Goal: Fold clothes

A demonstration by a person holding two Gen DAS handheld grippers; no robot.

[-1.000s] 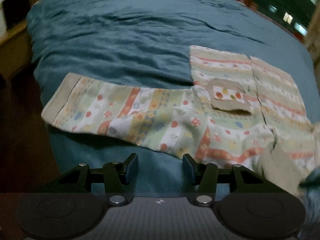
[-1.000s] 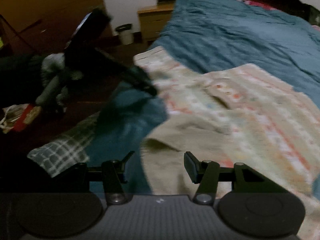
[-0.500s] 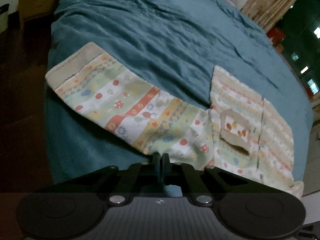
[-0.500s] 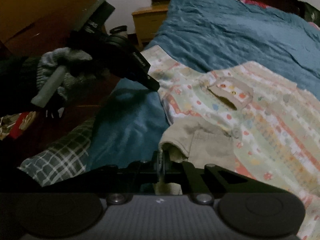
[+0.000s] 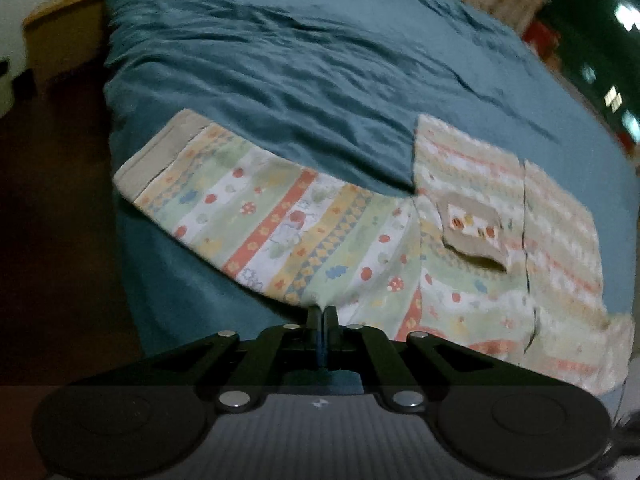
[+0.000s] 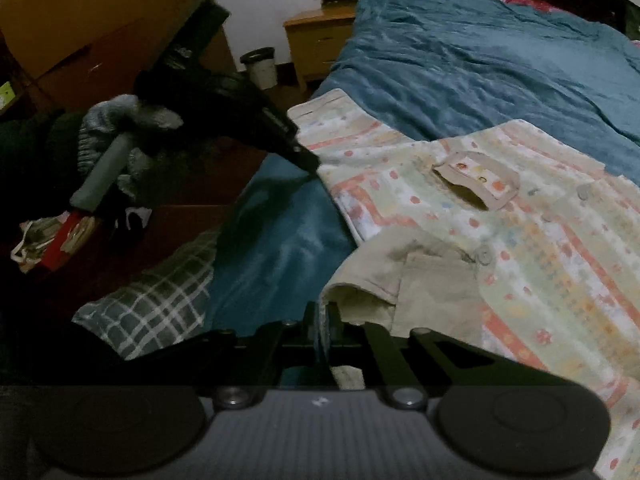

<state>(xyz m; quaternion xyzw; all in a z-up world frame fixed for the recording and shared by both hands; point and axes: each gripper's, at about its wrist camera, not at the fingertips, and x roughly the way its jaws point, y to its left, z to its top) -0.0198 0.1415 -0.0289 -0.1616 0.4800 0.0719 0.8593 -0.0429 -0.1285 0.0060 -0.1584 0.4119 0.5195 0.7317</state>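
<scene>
A patterned pajama shirt (image 5: 320,236) with striped prints and a beige chest pocket (image 5: 472,228) lies flat on the teal bedspread (image 5: 300,60), one sleeve stretched left. My left gripper (image 5: 322,314) is shut on the shirt's near edge where the sleeve meets the body. In the right wrist view the shirt (image 6: 500,208) shows its beige collar (image 6: 404,276); my right gripper (image 6: 322,312) is shut on the collar's corner. The left gripper (image 6: 310,162) also shows there, at the shirt's left edge.
A plaid cloth (image 6: 156,300) hangs off the bed's near edge. A wooden nightstand (image 6: 320,40) and a small bin (image 6: 260,66) stand by the far wall. Bags and clutter (image 6: 48,236) lie on the dark floor at left.
A second ago both grippers were open near the shirt. Both have since shut on its fabric, the left on the near edge, the right on the collar, and they hold on.
</scene>
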